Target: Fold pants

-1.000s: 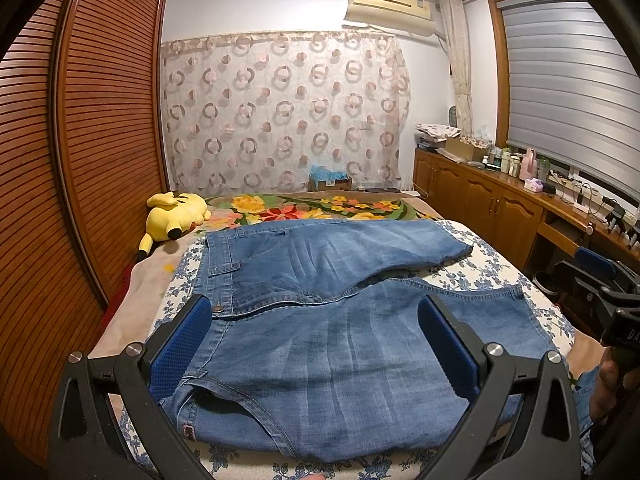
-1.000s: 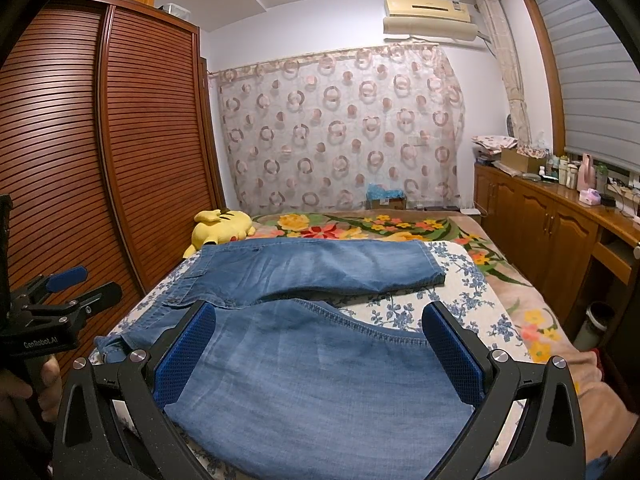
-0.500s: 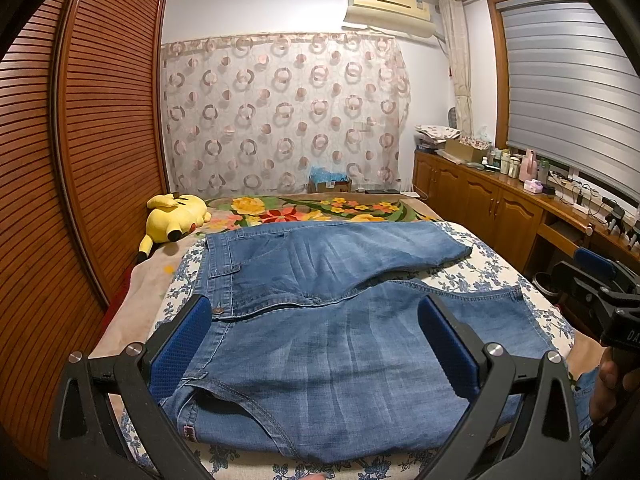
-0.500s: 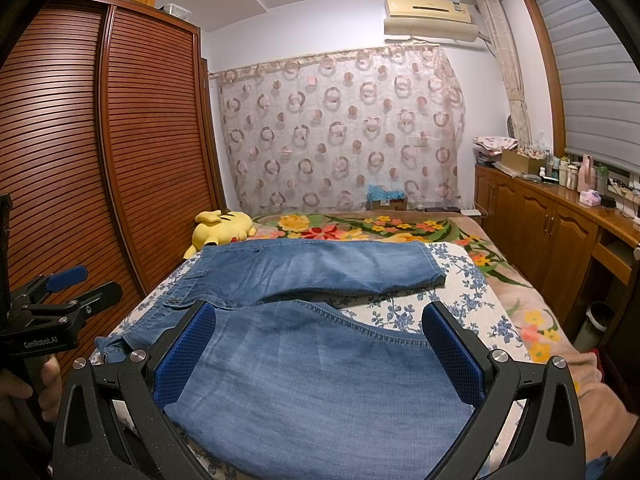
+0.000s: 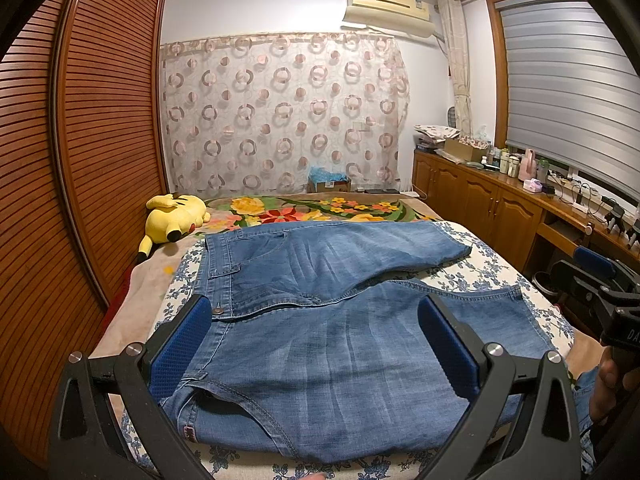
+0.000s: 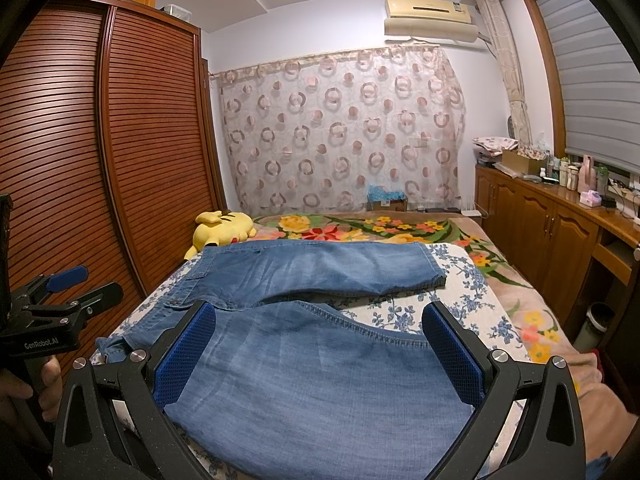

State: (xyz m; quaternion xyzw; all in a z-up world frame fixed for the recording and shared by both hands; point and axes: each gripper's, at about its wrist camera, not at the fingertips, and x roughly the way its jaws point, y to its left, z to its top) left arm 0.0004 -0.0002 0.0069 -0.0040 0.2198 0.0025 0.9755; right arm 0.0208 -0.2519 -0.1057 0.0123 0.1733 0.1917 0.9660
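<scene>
Blue denim pants [image 5: 320,320] lie spread flat on the bed, waist to the left, one leg stretching right at the far side and the other leg nearer me. They also show in the right wrist view [image 6: 320,344]. My left gripper [image 5: 314,340] is open and empty, held above the waist end of the near leg. My right gripper [image 6: 320,350] is open and empty, above the near leg further right. Each gripper shows at the edge of the other's view, the right one [image 5: 600,292] and the left one [image 6: 52,312].
The bed has a blue-flowered white sheet [image 5: 492,268] over a bright floral blanket [image 5: 320,210]. A yellow plush toy [image 5: 174,216] lies at the far left. A slatted wooden wardrobe [image 5: 80,160] runs along the left, wooden cabinets [image 5: 500,208] along the right.
</scene>
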